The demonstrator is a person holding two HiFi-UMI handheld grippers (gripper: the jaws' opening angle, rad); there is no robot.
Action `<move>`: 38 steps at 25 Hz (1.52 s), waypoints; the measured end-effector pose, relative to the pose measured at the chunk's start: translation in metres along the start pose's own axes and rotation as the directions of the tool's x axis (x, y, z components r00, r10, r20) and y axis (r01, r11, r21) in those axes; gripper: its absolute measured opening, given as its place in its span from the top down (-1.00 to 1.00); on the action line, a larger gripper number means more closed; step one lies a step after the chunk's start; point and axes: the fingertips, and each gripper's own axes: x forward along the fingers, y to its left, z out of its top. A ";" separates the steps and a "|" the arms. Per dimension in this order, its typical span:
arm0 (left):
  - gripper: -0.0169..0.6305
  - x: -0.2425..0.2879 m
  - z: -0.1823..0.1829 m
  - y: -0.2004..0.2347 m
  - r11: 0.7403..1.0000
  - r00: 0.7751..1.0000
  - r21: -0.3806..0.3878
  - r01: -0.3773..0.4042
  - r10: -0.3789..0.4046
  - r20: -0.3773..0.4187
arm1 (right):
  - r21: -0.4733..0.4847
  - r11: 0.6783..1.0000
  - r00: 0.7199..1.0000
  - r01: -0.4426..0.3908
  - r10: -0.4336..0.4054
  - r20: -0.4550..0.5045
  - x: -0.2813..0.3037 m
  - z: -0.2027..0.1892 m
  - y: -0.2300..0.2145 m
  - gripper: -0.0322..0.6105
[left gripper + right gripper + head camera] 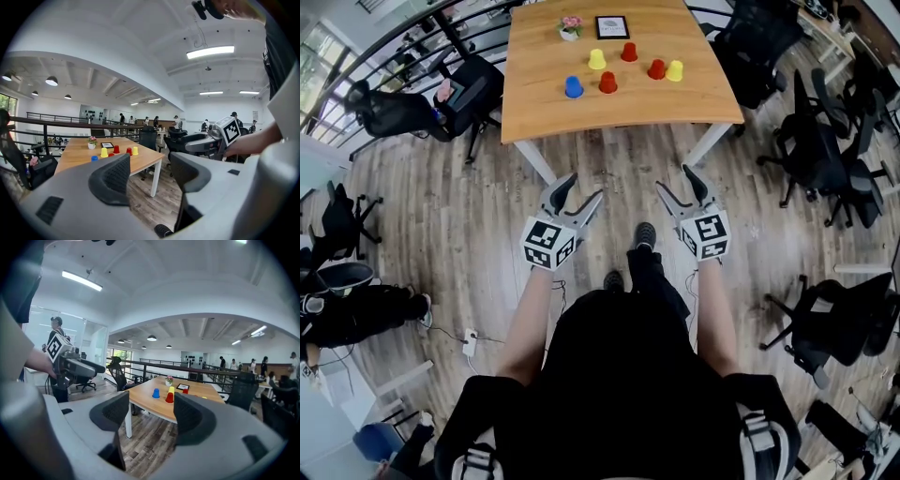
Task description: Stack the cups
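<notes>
Table (534, 108) — three red cups (607, 82), two yellow (596, 59), one blue (573, 87).

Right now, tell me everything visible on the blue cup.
The blue cup is small, plain and plastic-looking, and the only blue one. It stands upright on the wooden table, apparently upside down, wider end down. In the head view it is the leftmost cup. A red cup stands beside it but apart. Nothing is stacked on it, and only the table touches it.
</notes>
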 end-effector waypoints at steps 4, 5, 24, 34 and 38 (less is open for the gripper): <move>0.10 -0.006 0.000 0.010 1.000 1.000 -0.005 -0.018 0.018 0.001 | -0.004 1.000 1.000 -0.010 0.010 0.007 0.010 0.006 0.003 -0.05; 0.10 -0.008 0.000 0.013 1.000 1.000 -0.009 -0.024 0.024 0.001 | -0.003 1.000 1.000 -0.013 0.013 0.008 0.013 0.007 0.004 -0.05; 0.10 0.036 -0.004 0.048 0.998 0.998 -0.030 -0.061 0.060 -0.035 | 0.022 0.998 0.998 -0.053 0.054 -0.037 0.062 -0.001 -0.029 -0.02; 0.10 0.104 0.003 0.081 0.994 0.992 -0.040 -0.101 0.098 -0.076 | 0.034 0.996 0.996 -0.082 0.084 -0.042 0.118 -0.003 -0.098 0.02; 0.10 0.136 0.008 0.096 0.989 0.988 -0.054 -0.135 0.130 -0.086 | 0.029 0.993 0.992 -0.114 0.115 -0.058 0.144 -0.008 -0.130 0.03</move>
